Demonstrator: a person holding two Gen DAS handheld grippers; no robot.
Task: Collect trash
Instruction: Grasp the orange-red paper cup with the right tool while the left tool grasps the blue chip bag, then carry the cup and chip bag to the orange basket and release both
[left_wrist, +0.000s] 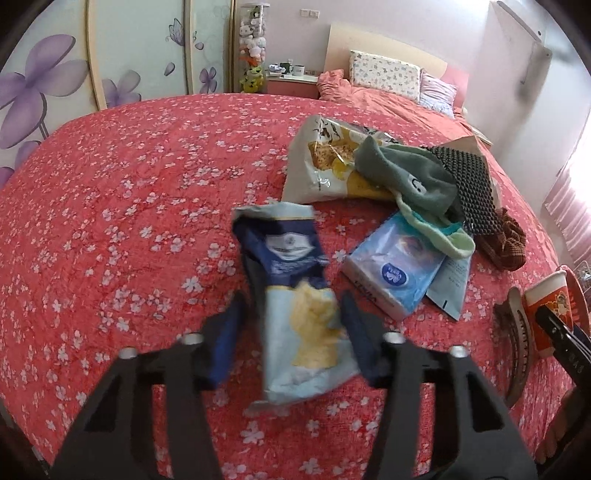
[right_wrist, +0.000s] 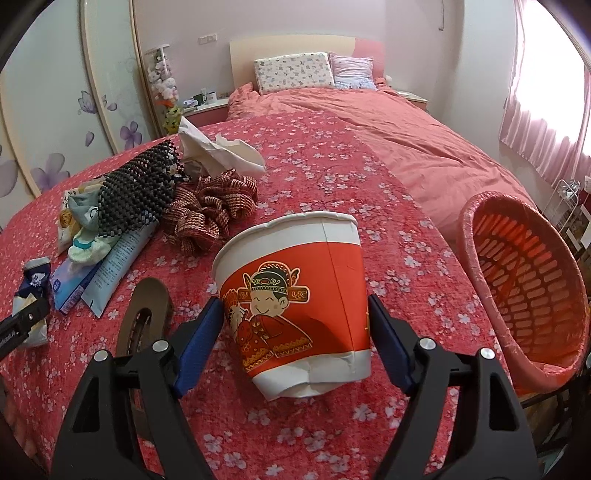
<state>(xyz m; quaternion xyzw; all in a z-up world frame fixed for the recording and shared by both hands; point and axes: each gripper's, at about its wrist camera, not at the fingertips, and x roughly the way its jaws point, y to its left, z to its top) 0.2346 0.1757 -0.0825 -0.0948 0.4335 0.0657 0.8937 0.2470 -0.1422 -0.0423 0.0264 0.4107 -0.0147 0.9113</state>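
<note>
Paper cup (right_wrist: 295, 295) gripped in right jaws; left jaws open around snack bag (left_wrist: 295, 306); basket (right_wrist: 524, 295) empty.

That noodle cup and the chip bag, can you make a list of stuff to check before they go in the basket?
1. Noodle cup between the right gripper's fingers, both pads touching: ok.
2. Cup empty: cannot tell, its mouth faces away.
3. Chip bag between the left gripper's fingers: ok.
4. Left pads squeezing the bag: not ok, gaps show.
5. Orange basket open and near the right gripper: ok.
6. Tape roll clear of the cup: ok.
</note>
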